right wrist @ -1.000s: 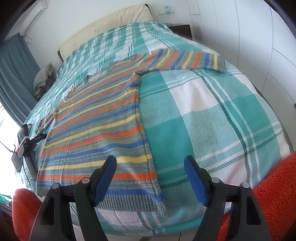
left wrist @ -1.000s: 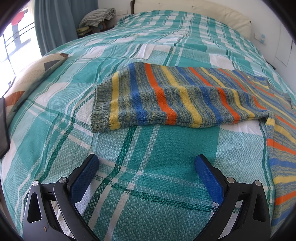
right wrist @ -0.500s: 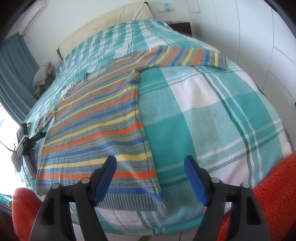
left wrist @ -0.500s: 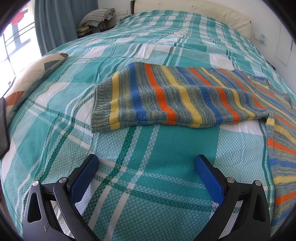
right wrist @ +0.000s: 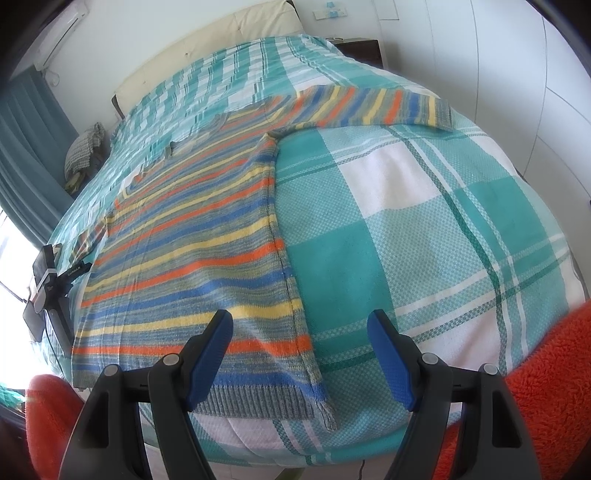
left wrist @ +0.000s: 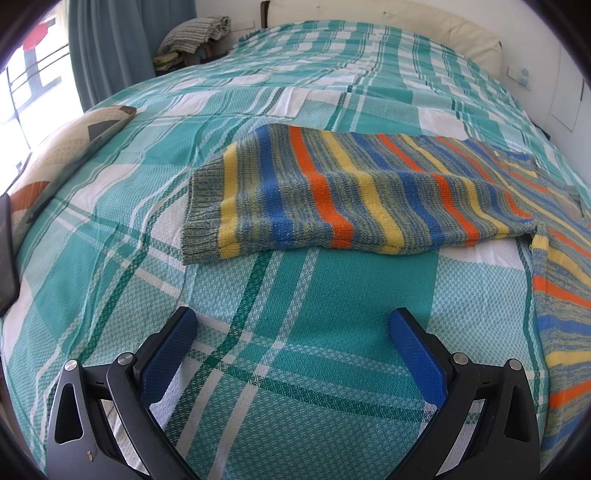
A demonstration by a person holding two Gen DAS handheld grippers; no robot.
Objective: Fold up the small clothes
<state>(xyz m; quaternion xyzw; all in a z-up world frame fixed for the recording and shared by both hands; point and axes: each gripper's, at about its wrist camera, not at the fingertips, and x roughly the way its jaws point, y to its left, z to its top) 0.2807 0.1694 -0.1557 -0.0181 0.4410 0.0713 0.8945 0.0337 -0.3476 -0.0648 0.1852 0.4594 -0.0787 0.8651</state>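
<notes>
One bed (left wrist: 295, 369) fills most of the room, covered by a teal, white and green plaid bedspread (right wrist: 424, 240), lightly wrinkled on the window side. Cream headboard (right wrist: 221, 40) against the white wall, teal curtains (left wrist: 110, 48) by the bright window, AC unit (right wrist: 59, 33) up high. Dark nightstand (right wrist: 360, 50) at the head end, folded checked blanket (left wrist: 199, 31) on a stand by the curtain. Patterned cushion (left wrist: 62, 158) on the bed's window edge. Phone on a tripod (right wrist: 44, 280) stands just off the bed side. Orange fleece sleeves (right wrist: 546, 387) show at the frame bottom.

Striped sweater (right wrist: 192, 251) lies flat, spread out on the bedspread: orange, blue, yellow bands on grey-green knit, ribbed grey hem at the foot edge of the bed. Both sleeves are stretched straight out to the sides; sleeve (left wrist: 332, 192) with ribbed cuff points toward the window, other sleeve (right wrist: 369, 107) toward the wall.

Left gripper (left wrist: 291, 332) hovers over bare bedspread near the sleeve, blue pads spread wide, grasping nothing. Right gripper (right wrist: 301, 332) hangs over the sweater's hem corner, fingers (right wrist: 210, 354) likewise released, not touching the knit as far as I can tell.
</notes>
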